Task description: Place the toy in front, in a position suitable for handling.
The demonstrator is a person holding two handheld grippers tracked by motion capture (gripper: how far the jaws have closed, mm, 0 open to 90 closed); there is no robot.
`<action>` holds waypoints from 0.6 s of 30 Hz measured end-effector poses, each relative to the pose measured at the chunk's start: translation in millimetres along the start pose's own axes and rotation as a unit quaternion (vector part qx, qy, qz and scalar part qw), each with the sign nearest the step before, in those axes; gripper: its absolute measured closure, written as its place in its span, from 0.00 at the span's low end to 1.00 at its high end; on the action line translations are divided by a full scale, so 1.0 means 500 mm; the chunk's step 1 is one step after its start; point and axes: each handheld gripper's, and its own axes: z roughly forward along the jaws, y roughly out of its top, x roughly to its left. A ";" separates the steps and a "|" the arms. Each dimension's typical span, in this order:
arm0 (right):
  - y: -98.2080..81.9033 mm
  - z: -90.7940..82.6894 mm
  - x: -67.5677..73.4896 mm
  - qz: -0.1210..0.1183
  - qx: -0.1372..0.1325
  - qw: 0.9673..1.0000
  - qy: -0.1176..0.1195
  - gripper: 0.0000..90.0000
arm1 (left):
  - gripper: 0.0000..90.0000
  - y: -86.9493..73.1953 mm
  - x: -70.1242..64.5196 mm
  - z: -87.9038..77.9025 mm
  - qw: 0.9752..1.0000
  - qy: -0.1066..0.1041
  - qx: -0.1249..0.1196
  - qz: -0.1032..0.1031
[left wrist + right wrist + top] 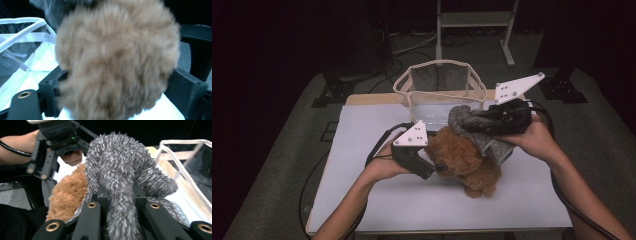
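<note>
With the right tongs (479, 121) clamped on the shaggy grey cloth (472, 127), the left tongs (438, 166), standing apart around the fluffy brown plush toy (464, 160), should steady it.

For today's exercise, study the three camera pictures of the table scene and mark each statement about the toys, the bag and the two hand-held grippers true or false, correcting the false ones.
1. The right hand-held gripper is shut on the grey fuzzy cloth. True.
2. The brown plush toy lies inside the clear bag. False: it lies on the white table, in front of the bag.
3. The left hand-held gripper is at the plush toy, jaws wide on either side of it. True.
4. The grey cloth lies flat beside the toy, untouched. False: it drapes over the toy, gripped.
</note>
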 end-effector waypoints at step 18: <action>0.003 0.207 0.032 -0.027 0.051 0.997 0.047 0.83 | 0.15 -0.092 -0.012 -0.034 0.999 -0.003 0.043 -0.028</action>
